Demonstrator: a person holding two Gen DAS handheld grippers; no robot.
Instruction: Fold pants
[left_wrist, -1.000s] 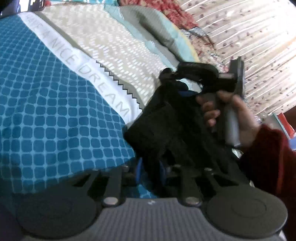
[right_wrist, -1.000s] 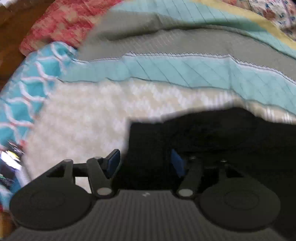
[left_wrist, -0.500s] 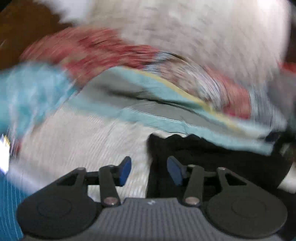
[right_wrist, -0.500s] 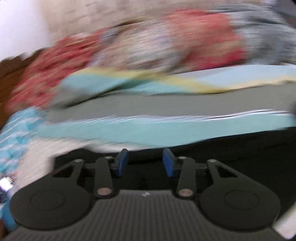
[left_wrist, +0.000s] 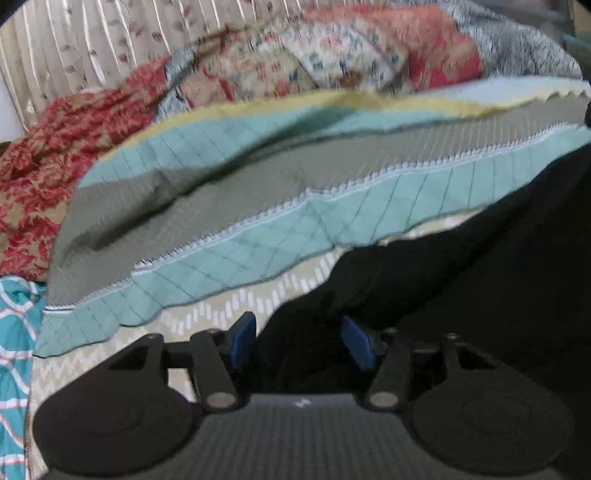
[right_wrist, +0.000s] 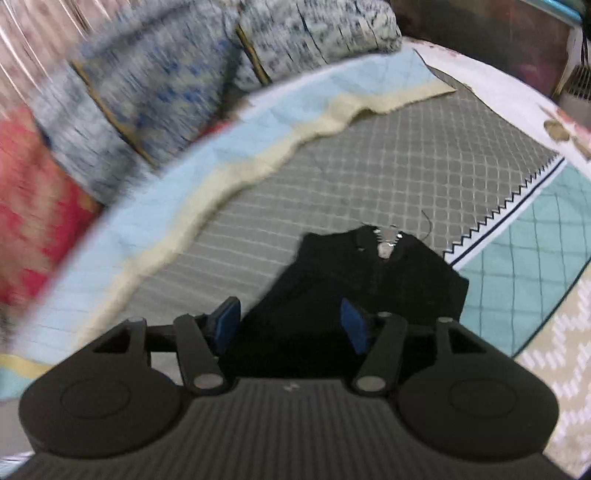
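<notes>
Black fabric pants (right_wrist: 373, 280) lie on the bed's quilted bedspread (right_wrist: 399, 162), the one with grey, teal and cream bands. In my right wrist view the waist end shows an unzipped fly and a metal button (right_wrist: 386, 248), resting on the grey band just beside the zigzag-edged teal band.

My right tool (right_wrist: 290, 325): blue pads (right_wrist: 226, 324) set apart, jaws have just been opening. Black cloth fills the gap between them, but neither pad presses on it, so I read it as released.

My left tool (left_wrist: 301, 341): blue pads (left_wrist: 242, 341) also apart, jaws have just been opening. The edge of the pants (left_wrist: 461, 288) lies in the gap and runs off to the right, while the left pad sits over the cream patterned band (left_wrist: 229, 310). Not clamped, released.

Behind the bedspread: red floral cloth (left_wrist: 40, 162), patchwork floral pillows (left_wrist: 332, 62) and a blue-white speckled pillow (right_wrist: 155, 85). The right view is motion-blurred on its left.
</notes>
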